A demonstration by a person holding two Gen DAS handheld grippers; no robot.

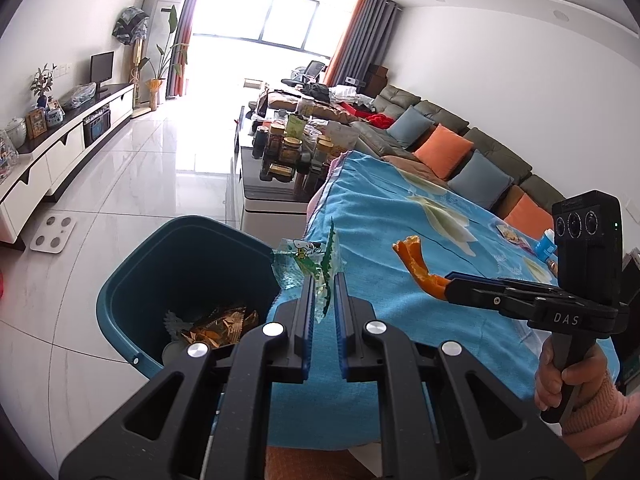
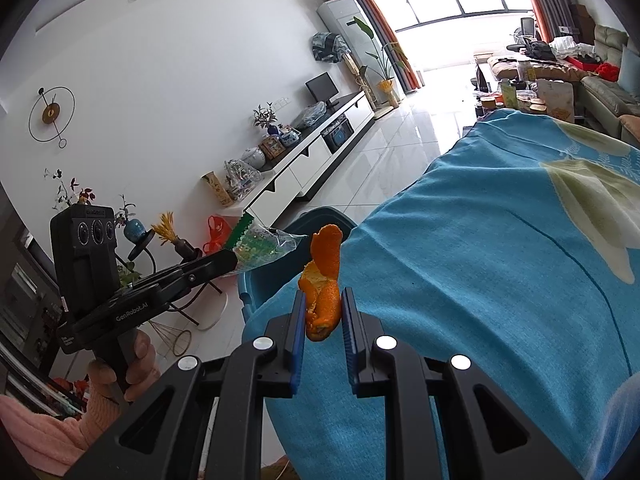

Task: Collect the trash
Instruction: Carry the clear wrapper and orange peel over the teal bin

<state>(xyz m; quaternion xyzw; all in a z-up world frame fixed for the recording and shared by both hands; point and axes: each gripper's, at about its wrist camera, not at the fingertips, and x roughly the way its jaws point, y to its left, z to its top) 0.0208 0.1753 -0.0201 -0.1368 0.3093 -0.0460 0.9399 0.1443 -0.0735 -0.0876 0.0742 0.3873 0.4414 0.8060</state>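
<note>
My left gripper [image 1: 323, 280] is shut on a green and clear plastic wrapper [image 1: 310, 258], held at the near rim of the blue trash bin [image 1: 140, 276]. The bin holds several crumpled wrappers [image 1: 218, 326]. In the right wrist view the same wrapper [image 2: 256, 246] sticks out of the left gripper [image 2: 234, 259]. My right gripper [image 2: 323, 298] is shut on an orange peel [image 2: 324, 276], above the edge of the blue cloth-covered table [image 2: 480, 280]. The left wrist view shows that peel [image 1: 416, 264] at the right gripper's tip [image 1: 446, 282], over the cloth.
More small scraps and a blue-white packet [image 1: 545, 246] lie at the far right of the table cloth [image 1: 380, 208]. A coffee table with jars [image 1: 288, 148] stands beyond it, a sofa with cushions [image 1: 460, 148] to the right, a white scale [image 1: 54, 235] on the tiled floor.
</note>
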